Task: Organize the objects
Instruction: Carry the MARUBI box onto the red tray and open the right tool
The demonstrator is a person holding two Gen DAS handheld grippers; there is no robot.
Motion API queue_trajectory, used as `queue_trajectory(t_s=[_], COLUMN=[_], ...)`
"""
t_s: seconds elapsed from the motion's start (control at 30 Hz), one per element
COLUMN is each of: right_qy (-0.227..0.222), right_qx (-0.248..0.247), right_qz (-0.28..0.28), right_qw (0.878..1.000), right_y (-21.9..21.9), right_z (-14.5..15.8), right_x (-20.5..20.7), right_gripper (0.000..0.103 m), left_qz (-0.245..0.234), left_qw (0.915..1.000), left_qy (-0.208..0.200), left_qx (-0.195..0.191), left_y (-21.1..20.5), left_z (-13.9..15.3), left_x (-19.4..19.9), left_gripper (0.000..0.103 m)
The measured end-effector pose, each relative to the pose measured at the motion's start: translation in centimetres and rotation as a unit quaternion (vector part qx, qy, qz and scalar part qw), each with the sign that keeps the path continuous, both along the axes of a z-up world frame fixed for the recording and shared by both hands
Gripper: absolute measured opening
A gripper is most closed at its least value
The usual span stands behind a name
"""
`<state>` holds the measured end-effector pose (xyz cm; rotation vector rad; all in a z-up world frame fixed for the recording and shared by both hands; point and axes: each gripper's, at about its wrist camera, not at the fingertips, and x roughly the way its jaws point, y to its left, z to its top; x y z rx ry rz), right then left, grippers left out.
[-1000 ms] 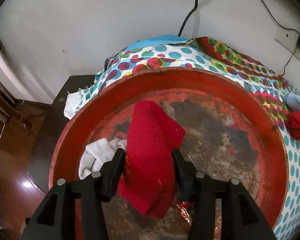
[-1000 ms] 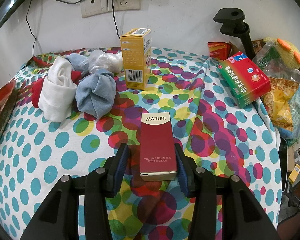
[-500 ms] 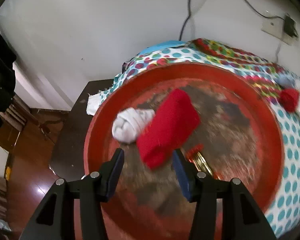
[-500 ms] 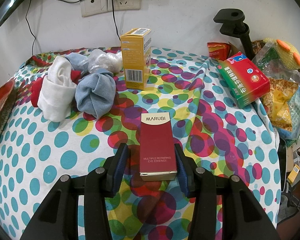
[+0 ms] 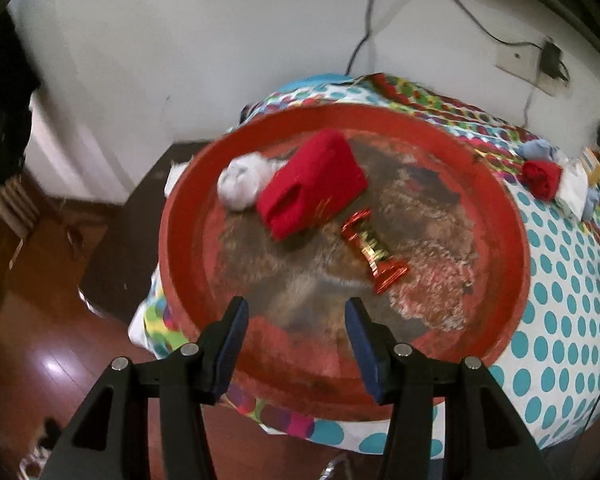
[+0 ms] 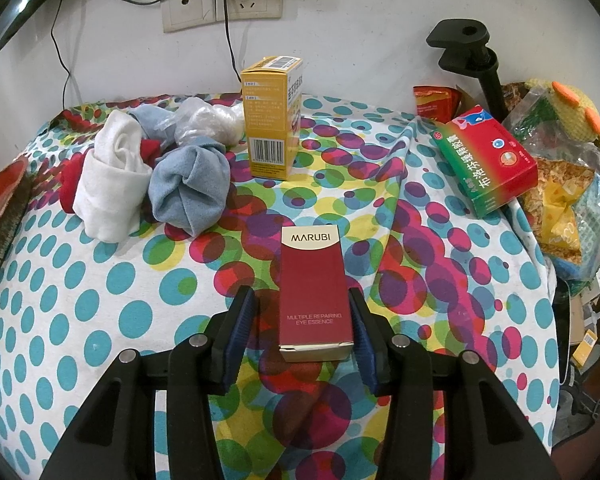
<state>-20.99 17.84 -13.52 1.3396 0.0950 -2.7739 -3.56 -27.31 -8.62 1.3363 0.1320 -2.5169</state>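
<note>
In the left wrist view a round red tray [image 5: 512, 248] holds a folded red cloth [image 5: 312, 188], a rolled white sock [image 5: 240, 184] and a red-gold candy wrapper [image 5: 374, 250]. My left gripper [image 5: 296, 336] is open and empty above the tray's near rim. In the right wrist view my right gripper [image 6: 302, 328] is open, with a dark red MARUBI box [image 6: 314, 292] lying between its fingers on the dotted tablecloth; the right finger touches the box. A white sock roll [image 6: 112, 188], a blue sock roll [image 6: 190, 190] and a red sock [image 6: 70, 184] lie at the left.
A yellow box [image 6: 274, 118] stands upright at the back. A red-green medicine box [image 6: 486, 160] and snack bags [image 6: 560, 196] lie at the right by a black clamp stand [image 6: 476, 60]. The table's left edge drops to a wood floor [image 5: 60, 320]. More socks [image 5: 542, 178] lie beyond the tray.
My left gripper let go of the red cloth into the tray and pulled back and up. The right gripper and the MARUBI box have not moved.
</note>
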Motion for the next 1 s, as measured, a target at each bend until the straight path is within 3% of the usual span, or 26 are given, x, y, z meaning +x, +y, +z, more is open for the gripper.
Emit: queue_trajectory(t_s=[0.07,0.33,0.5,1.0], right_qy=[0.0,-0.014,-0.018,-0.03], right_qx=[0.0,-0.025,-0.049,-0.057], right_qz=[-0.002,-0.031,-0.024,0.124], right_qw=[1.0,0.999,0.998,0.99], right_y=[0.1,0.6,-0.1,-10.9], right_z=[0.1,0.6,1.1,3.2], right_x=[0.1,1.8,3.4,7.3], right_gripper=[0.028,0.027,0.027,0.027], left_qz=[0.009,0.0,0.005,0.034], left_qw=[0.9999,0.9999,0.9999,0.9981], left_qy=[-0.006,0.01,0.015,0.021], left_qx=[0.004,-0.01,0.0,-0.048], left_y=[-0.2,0.0,-0.5,-0.6], left_z=[-0.7,-0.6,-0.4,0.0], left_x=[0.4,0.6,0.6,0.9], left_gripper=[0.052,0.052,0.052,0.052])
